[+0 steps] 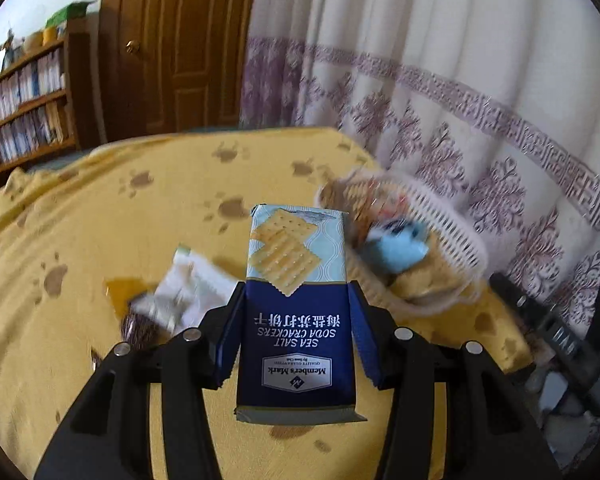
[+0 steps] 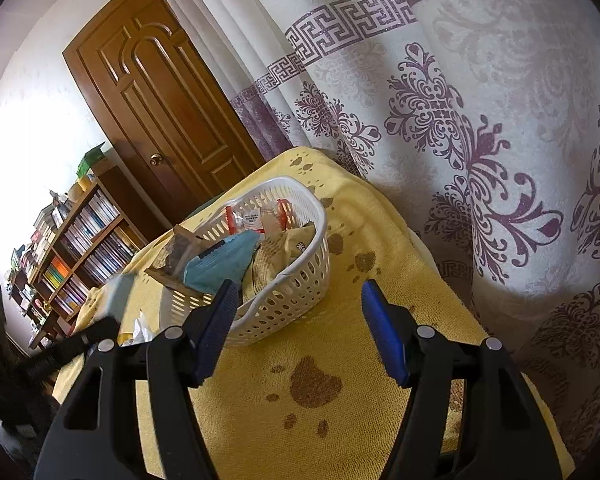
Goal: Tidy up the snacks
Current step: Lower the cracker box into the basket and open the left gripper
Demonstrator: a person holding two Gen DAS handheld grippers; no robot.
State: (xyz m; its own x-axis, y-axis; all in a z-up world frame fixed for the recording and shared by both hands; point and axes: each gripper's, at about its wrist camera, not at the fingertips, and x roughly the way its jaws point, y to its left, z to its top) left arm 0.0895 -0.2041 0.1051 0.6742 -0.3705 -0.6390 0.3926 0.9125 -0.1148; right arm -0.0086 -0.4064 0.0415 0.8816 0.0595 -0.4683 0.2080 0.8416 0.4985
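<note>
The left claw pinches a pack of sea salt soda crackers between its blue pads, holding it by its dark lower half, clear of the yellow paw-print cloth that covers the desk. The pack points away from the camera toward the white perforated basket, which sits just ahead and to the right, near the purple-patterned curtain.

The right claw stands spread with nothing between its pads, hovering over bare cloth beside the basket.

Judging by how things lie, the job is well underway but not finished. The basket already holds several snacks: a light blue packet, a red-and-white wrapper, a beige printed bag and a brown packet leaning over its rim. The cracker pack looks to be the item in hand, probably bound for the basket but not yet in it. At least two more remain loose on the cloth: a white crinkly packet and a dark wrapper beside it, both blurred, so their kind cannot be told.
</note>
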